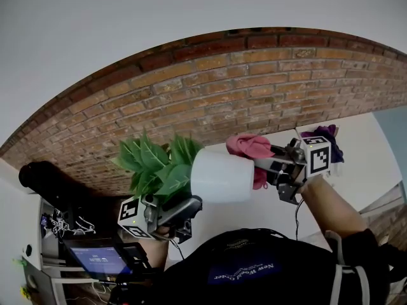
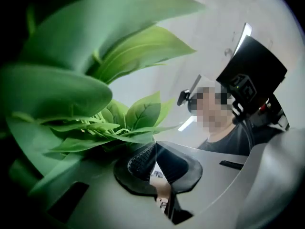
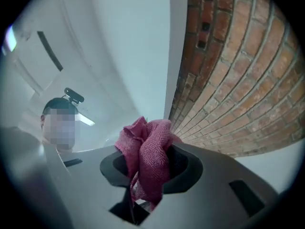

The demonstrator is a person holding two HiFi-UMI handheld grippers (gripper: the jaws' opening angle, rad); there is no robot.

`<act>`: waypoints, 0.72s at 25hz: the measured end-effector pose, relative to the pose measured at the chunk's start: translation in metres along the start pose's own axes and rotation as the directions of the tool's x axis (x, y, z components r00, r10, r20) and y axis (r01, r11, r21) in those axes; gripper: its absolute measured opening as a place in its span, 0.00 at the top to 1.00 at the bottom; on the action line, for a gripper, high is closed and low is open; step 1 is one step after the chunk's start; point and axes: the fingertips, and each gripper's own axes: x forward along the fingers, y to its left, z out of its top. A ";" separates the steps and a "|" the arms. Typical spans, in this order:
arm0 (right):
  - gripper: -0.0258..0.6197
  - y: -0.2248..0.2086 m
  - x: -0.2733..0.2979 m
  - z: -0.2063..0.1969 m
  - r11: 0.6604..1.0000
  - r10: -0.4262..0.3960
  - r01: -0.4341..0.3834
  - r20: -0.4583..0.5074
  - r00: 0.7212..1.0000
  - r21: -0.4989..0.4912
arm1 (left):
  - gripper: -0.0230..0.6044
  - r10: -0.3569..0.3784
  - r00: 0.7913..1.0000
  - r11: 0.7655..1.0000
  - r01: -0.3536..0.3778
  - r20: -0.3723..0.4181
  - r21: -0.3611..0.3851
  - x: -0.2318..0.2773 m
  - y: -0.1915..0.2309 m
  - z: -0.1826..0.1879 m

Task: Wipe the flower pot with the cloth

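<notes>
Holding the flower pot up in the air on its side, the person is keeping it above the near left part of the white worktop, in front of the brick wall. The pot's mouth is pointing left, with green leaves spilling out of it, and its base is facing right.

The left gripper is reaching up from below and taking the pot at its mouth, just under the leaves. Its marker cube is turned toward the person. In the left gripper view its claw is pressed almost together, with the leaves crowding right behind the pads.

The right gripper is coming in from the right, level with the pot, and the bare forearm is slanting down toward the person's body. Its claw is pinching a bunched pink cloth, which is bulging out above and in front of the pads. The cloth is pressing against the pot's base end, at its upper right edge.

A purple bundle is lying at the far edge of the worktop, against the wall.
</notes>
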 end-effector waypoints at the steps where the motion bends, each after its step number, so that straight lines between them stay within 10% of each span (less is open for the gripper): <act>1: 0.80 0.000 0.003 -0.003 0.999 0.026 -0.026 -0.006 1.000 0.039 | 0.95 -0.016 0.999 1.000 0.016 -0.041 0.019 0.005 -0.004 -0.008; 5: 0.80 0.007 0.016 -0.006 0.989 0.110 -0.105 -0.043 0.993 0.107 | 0.95 -0.026 0.979 0.997 0.041 -0.203 0.070 0.019 -0.011 -0.039; 12: 0.80 0.024 0.034 -0.006 0.982 0.001 -0.059 -0.311 0.950 -0.177 | 0.95 0.147 0.940 0.982 -0.101 -0.309 0.157 -0.002 0.018 -0.065; 18: 0.80 0.039 0.051 -0.020 0.865 -0.207 -0.039 -0.426 0.881 -0.500 | 0.95 0.259 0.925 0.962 -0.220 -0.280 0.162 -0.001 0.039 -0.054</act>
